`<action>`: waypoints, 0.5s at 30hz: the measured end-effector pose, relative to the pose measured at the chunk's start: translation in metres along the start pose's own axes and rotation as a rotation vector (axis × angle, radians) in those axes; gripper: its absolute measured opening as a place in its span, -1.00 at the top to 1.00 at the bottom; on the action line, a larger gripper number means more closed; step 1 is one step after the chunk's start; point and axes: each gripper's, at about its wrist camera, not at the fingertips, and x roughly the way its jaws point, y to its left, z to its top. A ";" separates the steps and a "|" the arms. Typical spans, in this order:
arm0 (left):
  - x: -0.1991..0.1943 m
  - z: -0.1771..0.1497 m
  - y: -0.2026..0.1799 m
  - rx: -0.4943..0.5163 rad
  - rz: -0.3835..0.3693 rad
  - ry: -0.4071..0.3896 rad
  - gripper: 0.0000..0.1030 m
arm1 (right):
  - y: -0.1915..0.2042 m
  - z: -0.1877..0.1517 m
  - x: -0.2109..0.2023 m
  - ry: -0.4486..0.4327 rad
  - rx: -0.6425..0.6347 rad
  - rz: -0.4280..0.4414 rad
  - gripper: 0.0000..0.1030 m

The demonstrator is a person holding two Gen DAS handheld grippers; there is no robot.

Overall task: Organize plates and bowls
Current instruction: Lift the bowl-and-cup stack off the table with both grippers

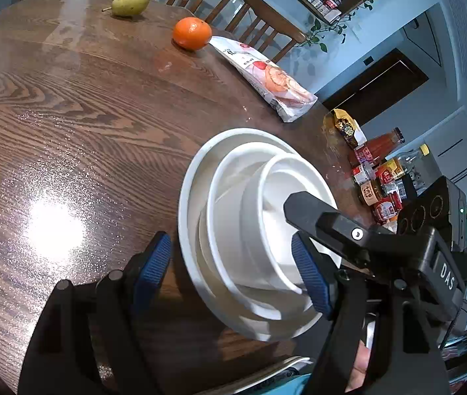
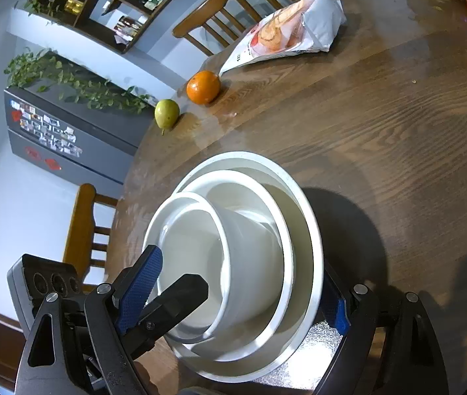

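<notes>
White bowls [image 1: 253, 230] sit stacked on the brown wooden table [image 1: 68, 115].
Left view: the left tool [image 1: 230, 270] is wide around the stack's rim, right tool [image 1: 302, 210] reaching in. Right view: the right tool [image 2: 246, 289] is wide around the bowls; orange [image 2: 203, 87] far behind.

Three white bowls [image 2: 233, 263] sit nested one inside another on a round wooden table [image 2: 381, 131], the only crockery in sight. Two pieces of fruit lie at the far edge: one orange [image 2: 203, 87] and one green pear [image 2: 166, 113]. One printed snack bag [image 2: 286, 33] rests beside the orange. Two grippers frame the stack, one per hand: the left gripper [image 1: 230, 273] and the right gripper [image 2: 240, 299], each with two blue-padded fingers. Three wooden chairs [image 2: 207, 16] stand around the table. A cluster of bottles and jars [image 1: 381, 177], too crowded to count, stands beyond the table's rim.
</notes>
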 end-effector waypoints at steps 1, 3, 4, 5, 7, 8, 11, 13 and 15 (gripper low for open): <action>0.000 0.000 0.001 -0.005 -0.001 0.002 -0.47 | 0.000 0.000 0.000 0.002 0.003 0.000 -0.70; -0.001 0.002 0.003 -0.016 -0.004 0.001 -0.48 | 0.000 0.000 -0.001 0.004 0.005 -0.004 -0.70; -0.001 0.002 0.004 -0.023 -0.005 -0.001 -0.48 | 0.000 0.000 -0.002 0.003 0.004 -0.007 -0.70; -0.002 0.003 0.005 -0.028 -0.007 -0.001 -0.48 | 0.001 0.000 -0.003 0.002 0.002 -0.010 -0.70; -0.001 0.003 0.006 -0.036 -0.011 0.004 -0.48 | 0.001 0.000 -0.003 0.004 0.005 -0.010 -0.70; -0.001 0.003 0.006 -0.036 -0.012 0.006 -0.48 | 0.000 0.000 -0.002 0.004 0.005 -0.009 -0.70; -0.002 0.003 0.005 -0.036 -0.009 0.011 -0.46 | 0.001 -0.001 -0.002 0.006 0.004 -0.012 -0.70; -0.002 0.004 0.006 -0.039 -0.013 0.012 -0.46 | 0.002 -0.001 -0.004 -0.005 0.004 -0.022 -0.70; -0.003 0.004 0.007 -0.046 -0.020 0.014 -0.45 | 0.004 -0.002 -0.007 -0.020 -0.003 -0.035 -0.70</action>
